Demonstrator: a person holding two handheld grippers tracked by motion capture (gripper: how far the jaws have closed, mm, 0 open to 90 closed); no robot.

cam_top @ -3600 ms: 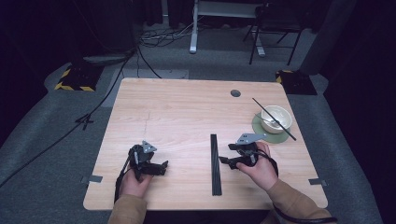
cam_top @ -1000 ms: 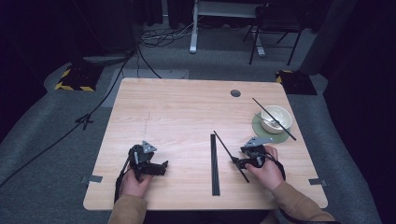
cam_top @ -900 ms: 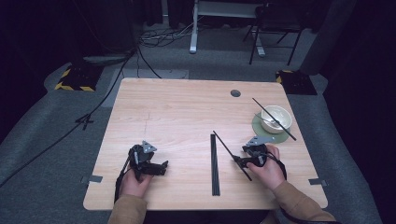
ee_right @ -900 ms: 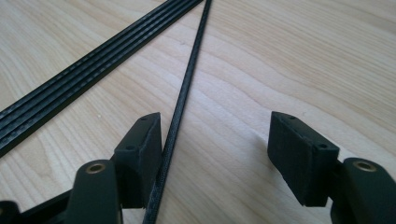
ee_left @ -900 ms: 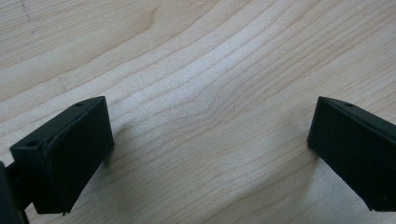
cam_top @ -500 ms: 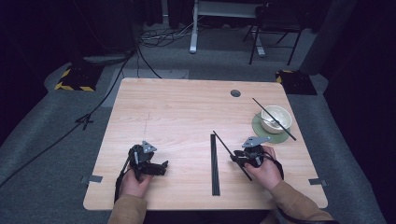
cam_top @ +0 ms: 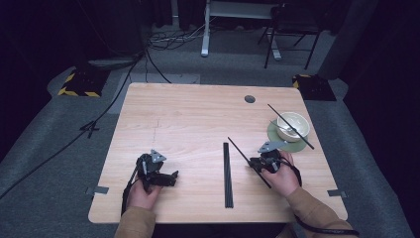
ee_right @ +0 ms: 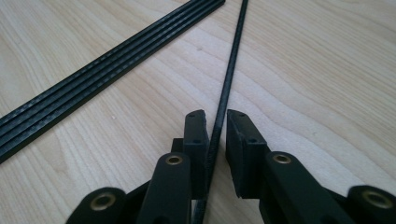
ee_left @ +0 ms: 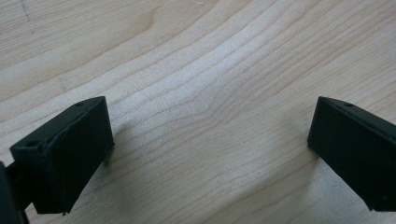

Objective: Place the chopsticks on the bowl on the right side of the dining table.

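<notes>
Several thin black rods [cam_top: 228, 173] lie side by side as a straight strip on the wooden table [cam_top: 188, 119]; they cross the upper left of the right gripper view as rods [ee_right: 107, 74]. My right gripper [cam_top: 256, 163] holds one more black rod [cam_top: 237, 148] slantwise just right of that strip. In its own view the jaws of the right gripper [ee_right: 217, 116] stand close on either side of the held rod [ee_right: 233, 60]. My left gripper [cam_top: 171, 177] rests low at the front left. The left gripper [ee_left: 210, 140] is open over bare wood.
A white bowl [cam_top: 293, 120] sits on a green saucer [cam_top: 275, 140] at the right, with another black rod [cam_top: 304, 138] laid across its rim. A round cable hole [cam_top: 250, 99] lies in the far table top. Chairs and cables stand beyond the far edge.
My right gripper took one rod from the strip and drew it right, turning it slantwise. Over the last second it barely shifted. The left gripper stayed still.
</notes>
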